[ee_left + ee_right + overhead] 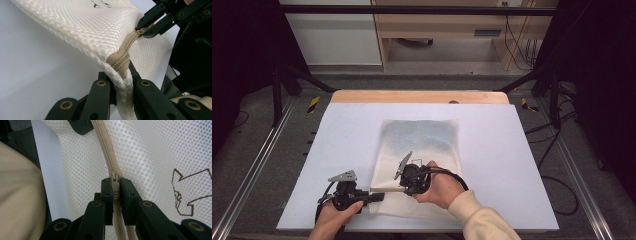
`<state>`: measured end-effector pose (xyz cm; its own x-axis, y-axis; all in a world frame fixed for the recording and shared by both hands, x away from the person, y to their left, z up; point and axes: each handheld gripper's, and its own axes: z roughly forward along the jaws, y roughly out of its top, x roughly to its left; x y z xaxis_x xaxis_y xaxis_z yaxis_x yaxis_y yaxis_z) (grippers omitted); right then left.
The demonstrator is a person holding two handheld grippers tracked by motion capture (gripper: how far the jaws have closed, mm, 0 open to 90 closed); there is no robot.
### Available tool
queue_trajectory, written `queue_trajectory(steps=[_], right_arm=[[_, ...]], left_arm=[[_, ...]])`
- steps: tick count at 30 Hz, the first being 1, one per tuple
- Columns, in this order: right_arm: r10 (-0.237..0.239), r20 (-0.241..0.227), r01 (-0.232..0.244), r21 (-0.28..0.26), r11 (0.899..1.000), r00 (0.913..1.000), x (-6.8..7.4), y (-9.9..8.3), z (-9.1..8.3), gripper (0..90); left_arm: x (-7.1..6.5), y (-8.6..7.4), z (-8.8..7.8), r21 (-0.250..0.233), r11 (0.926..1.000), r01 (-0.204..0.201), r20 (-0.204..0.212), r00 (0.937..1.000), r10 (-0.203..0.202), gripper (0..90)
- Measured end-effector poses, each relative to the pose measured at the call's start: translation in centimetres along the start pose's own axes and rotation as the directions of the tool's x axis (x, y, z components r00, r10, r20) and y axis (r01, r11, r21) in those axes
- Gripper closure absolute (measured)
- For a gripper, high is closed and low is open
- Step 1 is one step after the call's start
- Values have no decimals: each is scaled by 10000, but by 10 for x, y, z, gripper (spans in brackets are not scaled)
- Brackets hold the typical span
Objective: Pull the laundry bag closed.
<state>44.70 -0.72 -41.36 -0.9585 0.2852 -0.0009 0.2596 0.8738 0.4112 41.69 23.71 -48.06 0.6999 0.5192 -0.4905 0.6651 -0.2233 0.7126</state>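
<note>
Closest to us, in the left gripper view, the left hand-held gripper [122, 82] has its two black jaws clamped on the corner of the cream mesh bag [100, 27], right at the end of the tan zipper [122, 60]; the jaws stand narrow, with only the folded fabric and zipper tape between them. From that pinch the zipper runs straight away along the bag's near edge toward the right hand-held gripper [147, 27], which we see biting the zipper slider [139, 32] a short way up the track. That line is what the coming move turns on, as we judge it: the zipper's long axis lies along the edge between the two grippers, so one holds the end fast while the other would draw the slider along it, away from the held corner.

In the right gripper view, the right hand-held gripper [115, 187] is closed tight on the slider [114, 182], its pull tab squeezed between the pads; the zipper [103, 147] continues beyond toward the left gripper's jaw tip.

From above, the bag [422, 150] lies flat on the desk [347, 150], its near-left corner lifted by the left hand-held gripper [379, 196]; the right one [404, 189] sits just beside it.
</note>
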Motion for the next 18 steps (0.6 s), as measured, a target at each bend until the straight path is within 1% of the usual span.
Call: queue_trajectory(steps=[9,18], right_arm=[[8,45,-8,53,10000,10000,1,1,0,818],[-19,77,20,-139,9999,10000,1,-1,0,817]], left_arm=[[0,0,0,19,10000,-53,-60,10000,53,850],[-1,0,0,34,10000,-83,-97,9999,83,849]])
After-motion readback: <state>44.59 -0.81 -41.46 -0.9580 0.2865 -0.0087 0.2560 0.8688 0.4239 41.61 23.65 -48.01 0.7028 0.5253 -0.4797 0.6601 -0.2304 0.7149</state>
